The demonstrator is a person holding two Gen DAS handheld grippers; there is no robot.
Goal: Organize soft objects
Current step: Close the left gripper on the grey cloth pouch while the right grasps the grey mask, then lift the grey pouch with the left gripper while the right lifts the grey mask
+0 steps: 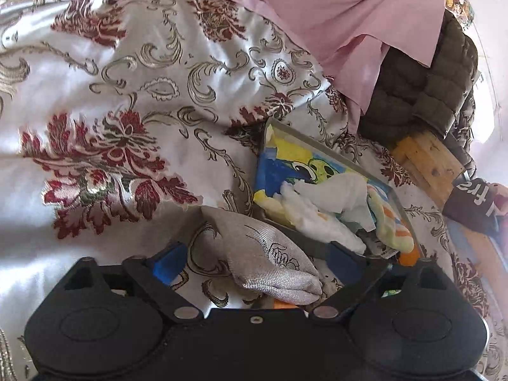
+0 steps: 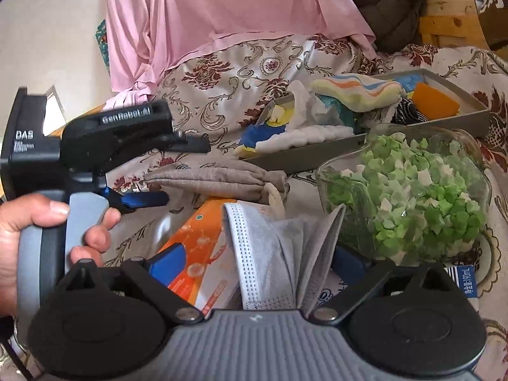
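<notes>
A grey fabric pouch [image 1: 270, 254] lies on the floral bedspread between the open fingers of my left gripper [image 1: 257, 263]; it also shows in the right wrist view [image 2: 219, 179]. Beyond it a shallow grey tray [image 1: 317, 146] holds a white cotton roll [image 1: 320, 219], tissue, a striped sock [image 1: 390, 222] and an orange sponge [image 2: 436, 100]. My right gripper [image 2: 257, 266] is open around a grey face mask [image 2: 279, 250] that lies over an orange packet [image 2: 193, 247]. My left gripper also shows at the left of the right wrist view [image 2: 149, 198], held in a hand.
A glass jar of green and white paper stars [image 2: 409, 187] lies right of the mask. A pink cloth [image 1: 333, 16] and a dark quilted jacket [image 1: 422, 89] lie at the back by a wooden frame [image 1: 425, 162].
</notes>
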